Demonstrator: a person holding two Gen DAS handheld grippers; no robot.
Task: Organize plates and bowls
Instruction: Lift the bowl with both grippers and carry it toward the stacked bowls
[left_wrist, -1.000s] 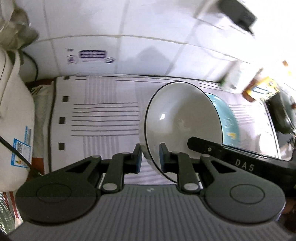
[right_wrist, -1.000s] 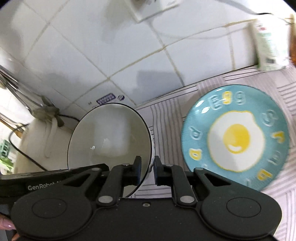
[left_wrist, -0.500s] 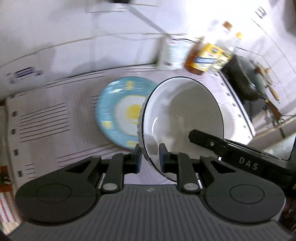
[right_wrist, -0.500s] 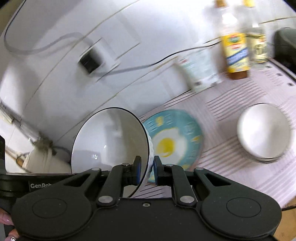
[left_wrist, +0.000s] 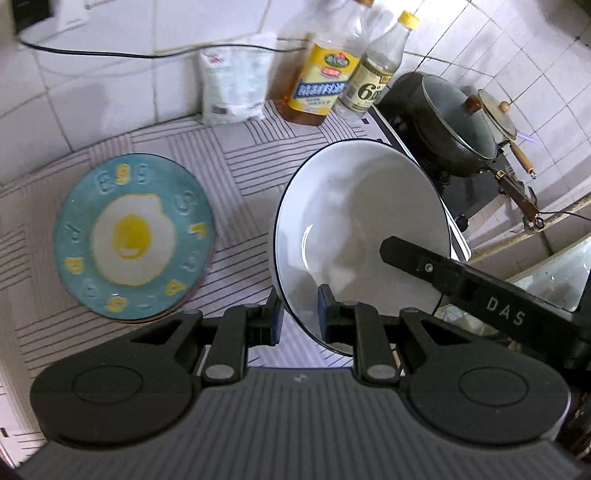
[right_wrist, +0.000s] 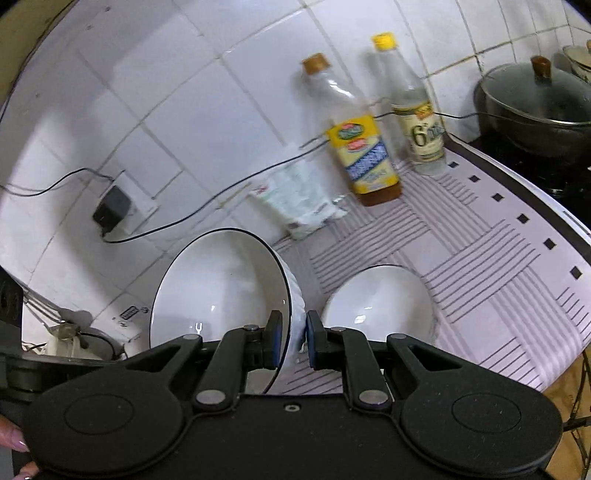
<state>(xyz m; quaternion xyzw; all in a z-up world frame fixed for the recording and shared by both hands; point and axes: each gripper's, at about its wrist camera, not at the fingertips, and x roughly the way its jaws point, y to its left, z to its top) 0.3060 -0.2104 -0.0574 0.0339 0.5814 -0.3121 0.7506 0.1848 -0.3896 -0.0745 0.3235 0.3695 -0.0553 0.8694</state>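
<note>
Both grippers hold one white bowl with a dark rim (left_wrist: 354, 236), tilted on edge above the counter. My left gripper (left_wrist: 299, 317) is shut on its near rim. My right gripper (right_wrist: 290, 341) is shut on the rim of the same bowl (right_wrist: 218, 295) from the other side. A stack of plain white bowls (right_wrist: 380, 302) stands on the striped mat just right of the held bowl. A teal fried-egg plate (left_wrist: 133, 236) lies flat on the mat to the left.
Two bottles (right_wrist: 358, 133) and a white packet (right_wrist: 299, 203) stand against the tiled wall. A black pot with a glass lid (right_wrist: 535, 107) sits on the stove at right. A cable and plug (right_wrist: 110, 212) hang on the wall. The mat's edge (right_wrist: 546, 243) borders the stove.
Both grippers have carried the held bowl to the right, past the teal plate. The white bowl stack now sits right beside the held bowl, and the bottles and stove are closer.
</note>
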